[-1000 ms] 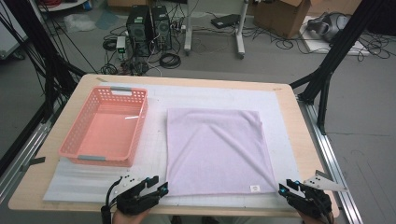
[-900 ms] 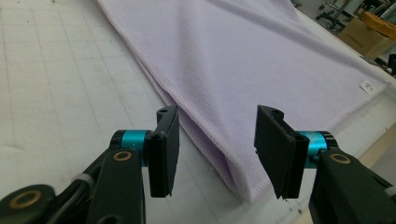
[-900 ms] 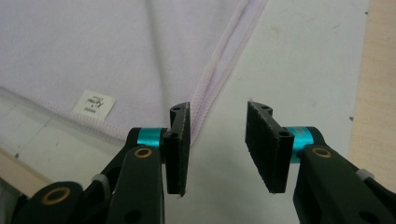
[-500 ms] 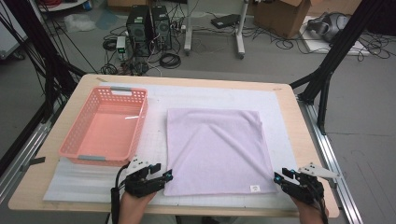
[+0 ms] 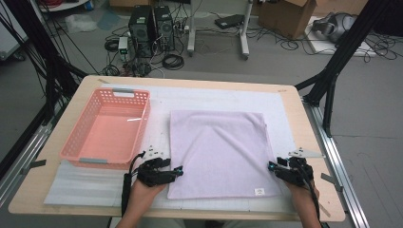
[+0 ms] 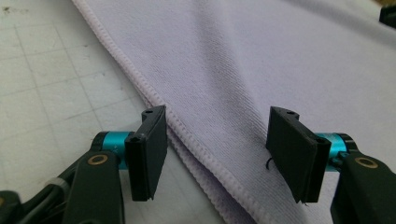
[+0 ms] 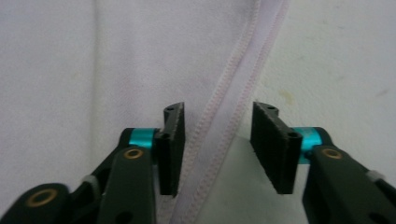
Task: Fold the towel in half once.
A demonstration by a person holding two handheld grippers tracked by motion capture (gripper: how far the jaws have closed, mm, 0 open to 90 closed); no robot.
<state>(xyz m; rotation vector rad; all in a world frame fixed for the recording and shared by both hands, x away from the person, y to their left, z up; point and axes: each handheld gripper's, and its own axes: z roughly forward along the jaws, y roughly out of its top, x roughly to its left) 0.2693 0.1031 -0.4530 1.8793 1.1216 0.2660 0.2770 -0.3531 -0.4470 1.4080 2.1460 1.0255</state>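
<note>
Grey floor (image 5: 266,61) with tangled cables (image 5: 173,61); computer towers (image 5: 151,24); cardboard box (image 5: 285,12).

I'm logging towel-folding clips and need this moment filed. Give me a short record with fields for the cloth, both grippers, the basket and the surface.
cloth: lilac terry towel, spread flat, white tag at its near right corner
left gripper: at the towel's near left edge, jaws just opening, hemmed edge between them, not pinched
right gripper: at the near right edge, jaws just closing, hem between them, pads not yet pressing
basket: pink slotted plastic basket, empty, left of the towel, apart from it
surface: white gridded mat on the wooden table
</note>
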